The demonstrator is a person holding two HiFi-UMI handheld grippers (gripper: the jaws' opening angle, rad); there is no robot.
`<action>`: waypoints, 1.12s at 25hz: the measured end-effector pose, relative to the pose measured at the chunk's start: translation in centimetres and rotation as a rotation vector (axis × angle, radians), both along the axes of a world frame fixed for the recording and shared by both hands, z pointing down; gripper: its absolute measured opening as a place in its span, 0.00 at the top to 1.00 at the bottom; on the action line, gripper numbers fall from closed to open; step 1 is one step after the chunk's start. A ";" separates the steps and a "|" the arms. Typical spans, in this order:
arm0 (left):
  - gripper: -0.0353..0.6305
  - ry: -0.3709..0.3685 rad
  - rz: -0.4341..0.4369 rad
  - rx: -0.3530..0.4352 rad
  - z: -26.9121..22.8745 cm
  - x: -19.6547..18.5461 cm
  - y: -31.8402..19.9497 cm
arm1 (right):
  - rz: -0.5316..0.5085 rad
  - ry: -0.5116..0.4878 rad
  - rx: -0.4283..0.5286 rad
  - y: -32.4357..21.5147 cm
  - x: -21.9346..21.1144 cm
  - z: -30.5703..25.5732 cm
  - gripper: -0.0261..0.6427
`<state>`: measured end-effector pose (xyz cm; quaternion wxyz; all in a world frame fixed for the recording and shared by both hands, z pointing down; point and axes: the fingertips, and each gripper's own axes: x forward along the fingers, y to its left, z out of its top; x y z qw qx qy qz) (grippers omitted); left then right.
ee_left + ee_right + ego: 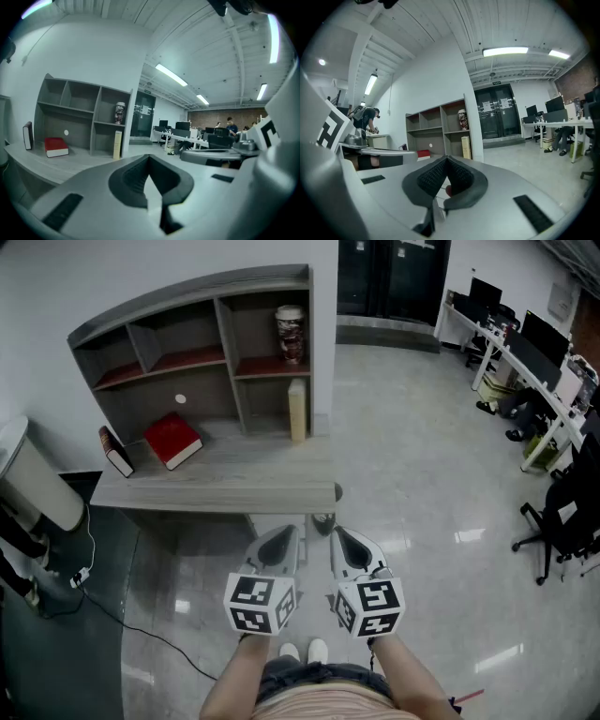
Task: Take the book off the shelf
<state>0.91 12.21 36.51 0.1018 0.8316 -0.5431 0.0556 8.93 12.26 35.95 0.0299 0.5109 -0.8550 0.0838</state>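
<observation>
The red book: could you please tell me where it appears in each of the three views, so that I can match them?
Head view: the red book lies upper left, on the desk surface below the shelves.
Left gripper view: the red book is at far left, mid-height.
Right gripper view: the red book is a tiny patch left of centre.
Shared landmark: the tall cream box, upright to the book's right.

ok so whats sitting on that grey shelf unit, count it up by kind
books: 2, a red book lying flat and a dark book standing at the left end
cream box, upright: 1
patterned can: 1
total: 4
</observation>
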 end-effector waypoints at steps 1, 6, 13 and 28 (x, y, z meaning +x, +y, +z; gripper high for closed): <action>0.93 0.003 -0.005 -0.004 0.1 -0.1 0.1 | -0.004 0.000 -0.004 0.1 0.0 0.1 0.95; 0.93 0.014 -0.027 -0.023 1.0 -0.8 0.5 | -0.014 -0.007 -0.012 0.3 0.0 0.3 0.95; 0.93 0.023 -0.043 -0.021 1.5 -1.2 0.2 | -0.027 0.018 0.010 -0.3 0.0 0.6 0.95; 0.93 -0.001 -0.078 0.004 0.0 -1.7 -3.4 | 0.011 -0.060 0.012 -2.9 1.8 -0.4 0.95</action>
